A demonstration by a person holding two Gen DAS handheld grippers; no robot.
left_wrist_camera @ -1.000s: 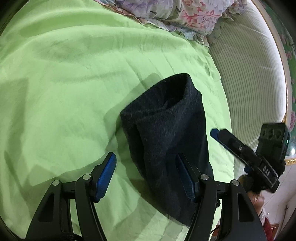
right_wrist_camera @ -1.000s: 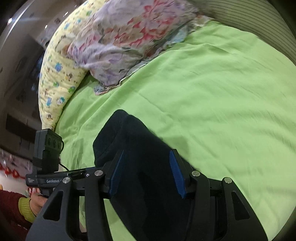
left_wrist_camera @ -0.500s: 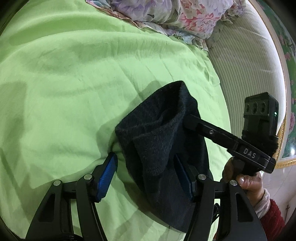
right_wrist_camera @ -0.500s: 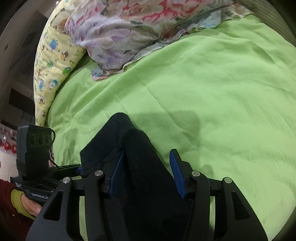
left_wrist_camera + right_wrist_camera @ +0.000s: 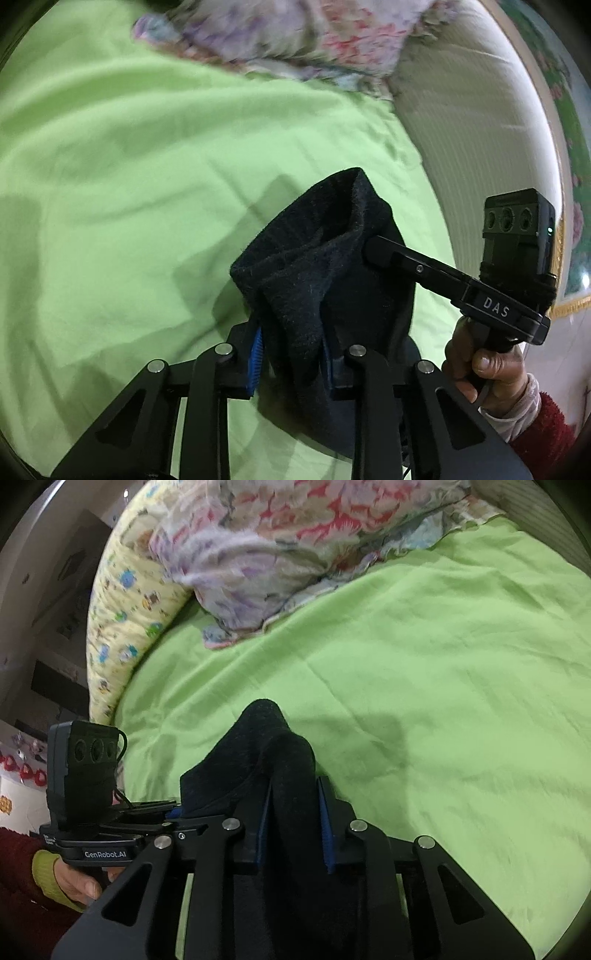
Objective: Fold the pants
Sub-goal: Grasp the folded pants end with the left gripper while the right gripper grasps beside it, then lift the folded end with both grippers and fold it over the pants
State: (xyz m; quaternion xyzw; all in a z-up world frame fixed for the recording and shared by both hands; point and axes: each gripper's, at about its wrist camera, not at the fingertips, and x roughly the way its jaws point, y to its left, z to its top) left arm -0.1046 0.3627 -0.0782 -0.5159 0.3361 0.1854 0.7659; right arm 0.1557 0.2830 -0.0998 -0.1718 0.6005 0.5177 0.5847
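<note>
Black fleecy pants (image 5: 325,280) sit bunched near the close edge of the green bed sheet (image 5: 129,166), with both tools clamped on them: left tool (image 5: 291,354) pinching the near fold, right tool (image 5: 295,827) squeezing its own fold. I'd lift both evenly, keep the cloth taut between them, and lay it flat before letting go.

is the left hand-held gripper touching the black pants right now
Touching. The left wrist view shows the left hand-held gripper with both blue pads pressed against a bunched fold of the black pants, no gap on either side.
</note>
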